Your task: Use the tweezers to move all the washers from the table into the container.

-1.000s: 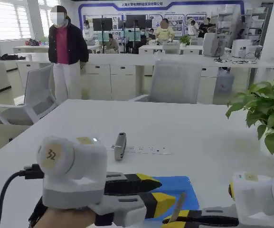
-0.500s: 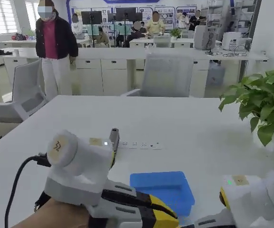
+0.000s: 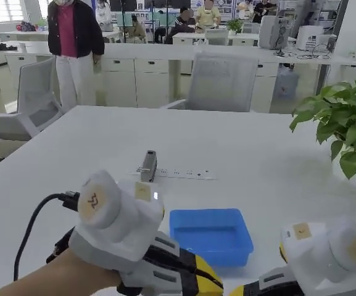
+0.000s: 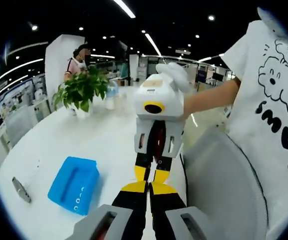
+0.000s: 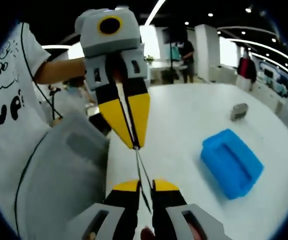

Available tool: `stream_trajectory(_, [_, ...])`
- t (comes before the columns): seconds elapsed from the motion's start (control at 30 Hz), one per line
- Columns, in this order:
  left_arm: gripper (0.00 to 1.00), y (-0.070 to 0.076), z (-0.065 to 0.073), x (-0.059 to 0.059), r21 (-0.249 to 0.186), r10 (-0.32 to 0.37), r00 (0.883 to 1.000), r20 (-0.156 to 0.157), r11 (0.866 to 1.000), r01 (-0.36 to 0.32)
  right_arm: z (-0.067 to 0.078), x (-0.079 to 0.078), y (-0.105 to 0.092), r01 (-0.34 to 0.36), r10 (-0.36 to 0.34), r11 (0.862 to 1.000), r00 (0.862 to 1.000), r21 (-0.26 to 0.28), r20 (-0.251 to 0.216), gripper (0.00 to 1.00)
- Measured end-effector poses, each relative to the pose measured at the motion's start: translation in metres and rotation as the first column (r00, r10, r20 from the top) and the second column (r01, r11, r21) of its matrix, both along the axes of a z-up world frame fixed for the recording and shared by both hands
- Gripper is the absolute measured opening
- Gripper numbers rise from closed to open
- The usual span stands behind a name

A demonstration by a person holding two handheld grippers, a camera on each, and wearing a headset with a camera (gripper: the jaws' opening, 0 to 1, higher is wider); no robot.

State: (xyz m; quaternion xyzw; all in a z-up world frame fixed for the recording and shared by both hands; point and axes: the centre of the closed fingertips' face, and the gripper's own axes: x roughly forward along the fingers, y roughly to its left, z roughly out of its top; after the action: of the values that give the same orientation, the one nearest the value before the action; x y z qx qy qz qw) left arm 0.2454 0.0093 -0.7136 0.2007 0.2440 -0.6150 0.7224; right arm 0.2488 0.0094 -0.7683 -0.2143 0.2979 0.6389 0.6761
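over the table [image 5: 183, 125] near edge, left gripper [image 5: 135, 145] and right gripper [image 5: 144, 192] both clamp the tweezers [image 5: 140, 172] nose to nose, likely re-seating the grip; blue container [image 5: 231, 167] sits mid-table.

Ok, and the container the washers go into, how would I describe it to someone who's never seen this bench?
Start at the big white table in the head view; the container lies on its near side, close to the person. It is a shallow, rectangular, bright blue tray, unlike the small grey block standing farther back and the green leafy plant at the right.
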Motion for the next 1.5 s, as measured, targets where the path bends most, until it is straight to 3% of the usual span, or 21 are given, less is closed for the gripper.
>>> stream_trajectory(0.07, [0.00,-0.001,-0.010,0.000,0.021,-0.002,1.000,0.013,1.000,0.002,-0.010,0.000,-0.002,-0.016,0.016,0.999,1.000,-0.038,0.000,0.05])
stream_trajectory(0.13, [0.00,0.001,-0.029,0.002,0.093,-0.019,0.999,0.034,0.996,0.015,-0.025,0.005,-0.007,-0.045,0.051,0.992,0.998,-0.117,0.046,0.05])
stream_trajectory(0.2, [0.00,0.004,-0.044,0.004,0.147,-0.026,0.998,0.050,0.989,0.018,-0.034,0.008,-0.009,-0.049,0.061,0.986,0.995,-0.158,0.075,0.05])
stream_trajectory(0.33, [0.00,0.005,-0.070,0.010,0.194,-0.007,0.998,0.058,0.981,-0.004,-0.054,0.015,-0.011,-0.060,0.097,0.968,0.985,-0.245,0.143,0.05])
stream_trajectory(0.4, [0.00,0.006,-0.078,0.012,0.212,0.000,0.998,0.055,0.977,-0.012,-0.064,0.015,-0.010,-0.074,0.122,0.958,0.980,-0.276,0.160,0.05])
stream_trajectory(0.53, [0.00,0.015,-0.106,0.016,0.304,-0.015,0.997,0.070,0.953,-0.007,-0.080,0.021,-0.011,-0.029,0.074,0.960,0.986,-0.279,0.151,0.04])
stream_trajectory(0.57, [0.00,0.015,-0.111,0.016,0.298,-0.014,0.998,0.066,0.954,-0.006,-0.083,0.022,-0.014,-0.018,0.061,0.958,0.988,-0.286,0.142,0.04])
stream_trajectory(0.63, [0.00,0.016,-0.116,0.019,0.296,0.001,0.998,0.066,0.955,-0.021,-0.087,0.014,-0.014,-0.095,0.136,0.956,0.981,-0.278,0.135,0.02])
stream_trajectory(0.7, [0.00,0.019,-0.122,0.021,0.290,0.036,0.999,0.036,0.956,-0.045,-0.089,0.015,-0.015,-0.069,0.119,0.953,0.980,-0.295,0.157,0.00])
stream_trajectory(0.77, [0.00,0.023,-0.126,0.023,0.280,0.067,0.998,0.012,0.958,-0.068,-0.088,0.017,-0.010,-0.074,0.121,0.955,0.981,-0.289,0.150,0.00])
stream_trajectory(0.97, [0.00,0.028,-0.128,0.024,0.259,0.115,0.993,-0.013,0.960,-0.107,-0.087,0.018,-0.007,-0.074,0.118,0.956,0.983,-0.283,0.141,0.00])
stream_trajectory(1.0, [0.00,0.028,-0.129,0.023,0.257,0.129,0.992,-0.020,0.959,-0.119,-0.087,0.019,-0.007,-0.064,0.107,0.958,0.985,-0.281,0.139,0.00])
stream_trajectory(1.03, [0.00,0.029,-0.130,0.022,0.254,0.142,0.989,-0.032,0.958,-0.129,-0.085,0.021,-0.006,-0.015,0.053,0.965,0.989,-0.263,0.140,0.00])
stream_trajectory(1.1, [0.00,0.030,-0.130,0.019,0.250,0.182,0.982,-0.054,0.954,-0.164,-0.083,0.022,-0.010,0.031,0.003,0.964,0.992,-0.264,0.125,0.00])
stream_trajectory(1.17, [0.00,0.034,-0.129,0.015,0.240,0.223,0.972,-0.066,0.950,-0.202,-0.076,0.019,-0.012,0.064,-0.040,0.974,0.992,-0.216,0.117,0.00])
stream_trajectory(1.2, [0.00,0.036,-0.128,0.012,0.226,0.255,0.964,-0.072,0.946,-0.233,-0.075,0.011,-0.015,0.070,-0.056,0.977,0.996,-0.203,0.074,0.00])
stream_trajectory(1.27, [0.00,0.038,-0.123,0.006,0.195,0.292,0.953,-0.085,0.943,-0.271,-0.074,0.008,-0.022,0.109,-0.099,0.976,0.993,-0.191,0.058,0.00])
stream_trajectory(1.37, [0.00,0.044,-0.117,-0.006,0.159,0.372,0.919,-0.133,0.923,-0.350,-0.080,-0.003,-0.035,0.131,-0.129,0.970,0.991,-0.205,0.027,0.00])
stream_trajectory(1.4, [0.00,0.049,-0.116,-0.009,0.162,0.411,0.900,-0.144,0.907,-0.389,-0.083,-0.005,-0.038,0.135,-0.132,0.968,0.991,-0.212,0.029,0.00])
stream_trajectory(1.47, [0.00,0.054,-0.112,-0.014,0.143,0.450,0.880,-0.154,0.891,-0.431,-0.086,-0.010,-0.043,0.142,-0.144,0.963,0.990,-0.228,0.011,0.00])
stream_trajectory(1.5, [0.00,0.056,-0.109,-0.015,0.125,0.481,0.860,-0.169,0.876,-0.465,-0.087,-0.011,-0.047,0.163,-0.166,0.959,0.986,-0.230,0.007,0.00])
